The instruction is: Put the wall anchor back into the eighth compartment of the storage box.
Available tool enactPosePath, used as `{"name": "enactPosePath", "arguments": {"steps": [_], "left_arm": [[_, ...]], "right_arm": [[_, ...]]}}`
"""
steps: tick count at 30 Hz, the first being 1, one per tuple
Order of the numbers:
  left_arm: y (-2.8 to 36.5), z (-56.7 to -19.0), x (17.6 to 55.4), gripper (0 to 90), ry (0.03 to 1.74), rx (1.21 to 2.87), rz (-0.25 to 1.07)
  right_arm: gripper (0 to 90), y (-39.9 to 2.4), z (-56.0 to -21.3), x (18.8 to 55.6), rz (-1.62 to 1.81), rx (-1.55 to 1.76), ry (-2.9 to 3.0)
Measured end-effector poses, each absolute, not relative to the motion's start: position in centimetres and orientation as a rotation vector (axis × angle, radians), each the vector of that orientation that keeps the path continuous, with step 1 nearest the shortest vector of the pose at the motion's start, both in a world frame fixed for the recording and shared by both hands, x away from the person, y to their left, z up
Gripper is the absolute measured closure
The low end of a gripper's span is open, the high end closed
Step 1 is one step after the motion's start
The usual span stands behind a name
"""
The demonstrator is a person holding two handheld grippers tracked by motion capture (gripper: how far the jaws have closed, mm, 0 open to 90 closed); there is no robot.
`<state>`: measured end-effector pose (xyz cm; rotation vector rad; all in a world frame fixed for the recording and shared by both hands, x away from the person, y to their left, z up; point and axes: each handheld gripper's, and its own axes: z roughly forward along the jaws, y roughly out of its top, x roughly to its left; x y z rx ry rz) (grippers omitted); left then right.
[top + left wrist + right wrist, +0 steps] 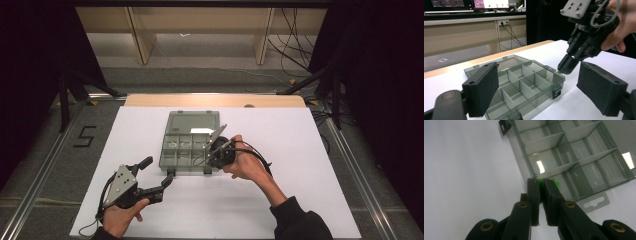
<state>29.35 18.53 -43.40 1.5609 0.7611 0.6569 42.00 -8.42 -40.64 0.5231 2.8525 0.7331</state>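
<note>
One green piece (539, 182) sits pinched in our right gripper (540, 180) above the organiser box (574, 157), undropped; left gripper (536, 92) gapes empty.

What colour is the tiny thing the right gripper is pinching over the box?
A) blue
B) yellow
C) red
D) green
D: a small green piece sticks out between the shut tips of the right gripper, just above the edge of the clear divided box; the left gripper view shows the same green speck.
</note>
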Motion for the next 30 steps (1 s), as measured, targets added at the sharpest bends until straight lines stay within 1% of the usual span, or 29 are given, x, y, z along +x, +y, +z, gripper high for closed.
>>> {"name": "enactPosePath", "arguments": {"steps": [9,30], "left_arm": [[18.5,-43.4,29.4,16.6,0.754,1.557,0.657],[18.5,-43.4,29.4,16.6,0.76,1.553,0.651]], "right_arm": [[84.4,-8.1,-40.6,43.3,0.708,0.563,2.842],[84.0,-7.4,-42.4,45.1,0.675,0.64,2.828]]}}
